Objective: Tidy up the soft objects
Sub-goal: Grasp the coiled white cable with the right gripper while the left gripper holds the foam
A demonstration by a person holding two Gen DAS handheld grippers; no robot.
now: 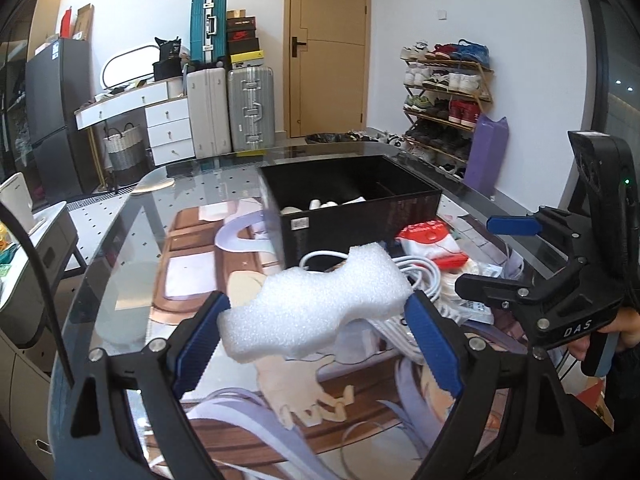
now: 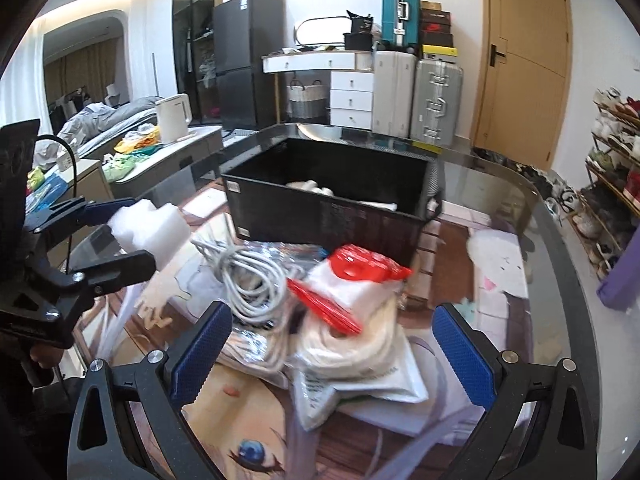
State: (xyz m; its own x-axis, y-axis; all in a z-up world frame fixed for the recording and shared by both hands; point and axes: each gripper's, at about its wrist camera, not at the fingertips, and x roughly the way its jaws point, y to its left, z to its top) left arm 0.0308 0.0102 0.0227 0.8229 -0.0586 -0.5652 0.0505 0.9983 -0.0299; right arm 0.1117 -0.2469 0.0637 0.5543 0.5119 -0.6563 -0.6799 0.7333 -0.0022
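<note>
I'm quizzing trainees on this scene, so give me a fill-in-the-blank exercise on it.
1. The left gripper is shut on a white piece of ____.
2. The right gripper is ____ and holds nothing.
3. The bin behind the pile is ____ in colour.
4. The coiled cable is ____ in colour.

Missing words: foam; open; black; white

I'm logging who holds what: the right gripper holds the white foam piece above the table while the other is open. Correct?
Wrong on the side: the left gripper holds the white foam piece, as the left wrist view shows. The right gripper is the open one.
</note>
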